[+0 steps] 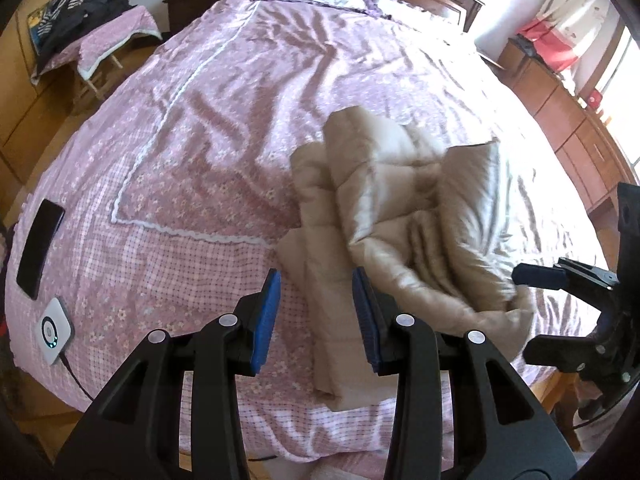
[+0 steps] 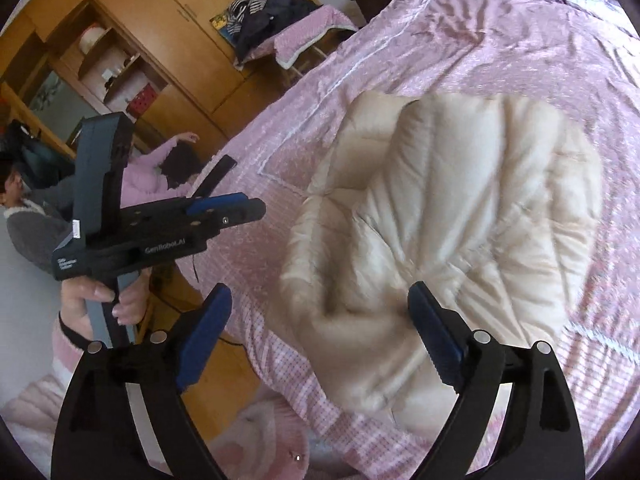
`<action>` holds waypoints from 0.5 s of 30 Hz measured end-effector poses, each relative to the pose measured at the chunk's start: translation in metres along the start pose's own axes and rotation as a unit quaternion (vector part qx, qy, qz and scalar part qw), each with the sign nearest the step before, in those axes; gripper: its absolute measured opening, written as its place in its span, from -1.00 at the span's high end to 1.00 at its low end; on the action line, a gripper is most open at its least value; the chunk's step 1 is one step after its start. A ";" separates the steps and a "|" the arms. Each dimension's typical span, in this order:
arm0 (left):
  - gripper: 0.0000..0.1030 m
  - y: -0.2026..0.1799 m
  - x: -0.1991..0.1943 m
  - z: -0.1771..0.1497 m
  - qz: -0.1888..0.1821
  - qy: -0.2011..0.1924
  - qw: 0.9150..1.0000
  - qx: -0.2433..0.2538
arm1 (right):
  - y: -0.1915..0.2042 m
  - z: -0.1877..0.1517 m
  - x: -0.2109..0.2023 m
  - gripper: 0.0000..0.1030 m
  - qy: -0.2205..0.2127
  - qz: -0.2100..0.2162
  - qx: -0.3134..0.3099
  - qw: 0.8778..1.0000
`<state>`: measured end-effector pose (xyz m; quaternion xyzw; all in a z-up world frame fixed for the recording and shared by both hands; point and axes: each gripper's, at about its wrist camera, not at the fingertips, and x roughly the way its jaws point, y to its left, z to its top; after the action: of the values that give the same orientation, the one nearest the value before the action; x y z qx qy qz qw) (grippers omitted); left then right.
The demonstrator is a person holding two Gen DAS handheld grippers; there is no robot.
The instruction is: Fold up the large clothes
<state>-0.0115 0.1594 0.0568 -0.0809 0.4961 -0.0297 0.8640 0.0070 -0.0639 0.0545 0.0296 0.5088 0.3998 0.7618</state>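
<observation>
A beige quilted puffy jacket [image 1: 400, 200] [image 2: 460, 200] lies bundled in thick folds on the pink bedspread [image 1: 200, 140] [image 2: 520, 60], near the bed's front edge. My left gripper [image 1: 316, 280] hovers over the jacket's left edge. Its blue pads stand partly apart with only bedspread and a strip of jacket seen below the gap, nothing pinched. My right gripper [image 2: 320, 292] hangs wide open above the bundle's near side, not touching it. It also shows at the right edge of the left wrist view [image 1: 532, 312]. A hand [image 2: 100, 300] holds the left gripper [image 2: 248, 206] off the bed's left side.
A black phone [image 1: 40, 248] and a white device with a cable [image 1: 54, 330] lie at the bed's left edge. A chair piled with dark clothes [image 1: 80, 12] stands beyond. Wooden wardrobes [image 2: 160, 20] line the left, low cabinets [image 1: 560, 120] the right. People [image 2: 160, 176] are low at the left.
</observation>
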 end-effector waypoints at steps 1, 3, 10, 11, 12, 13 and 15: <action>0.28 -0.003 -0.001 0.001 -0.005 0.000 1.000 0.002 | -0.003 -0.003 -0.007 -0.70 -0.002 -0.004 0.006 1.000; 0.28 -0.009 -0.001 0.002 -0.009 0.002 1.000 0.006 | -0.009 -0.008 -0.018 -0.71 -0.008 -0.010 0.015 1.000; 0.28 -0.034 0.007 0.007 -0.017 0.011 1.000 0.024 | -0.054 -0.030 -0.051 -0.73 -0.022 -0.056 0.066 0.996; 0.28 -0.038 0.009 0.008 -0.017 0.012 0.999 0.027 | -0.062 -0.032 -0.052 -0.73 -0.021 -0.062 0.075 0.995; 0.28 -0.042 0.009 0.009 -0.018 0.013 0.999 0.030 | -0.069 -0.035 -0.053 -0.73 -0.020 -0.068 0.084 0.994; 0.28 -0.045 0.010 0.010 -0.017 0.014 0.999 0.032 | -0.078 -0.037 -0.053 -0.73 -0.018 -0.074 0.093 0.993; 0.28 -0.050 0.011 0.011 -0.016 0.015 0.999 0.036 | -0.092 -0.041 -0.051 -0.73 -0.017 -0.079 0.111 0.990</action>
<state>0.0050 0.1098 0.0616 -0.0574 0.5064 -0.0628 0.8581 0.0193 -0.1738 0.0312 0.0806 0.5377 0.2784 0.7917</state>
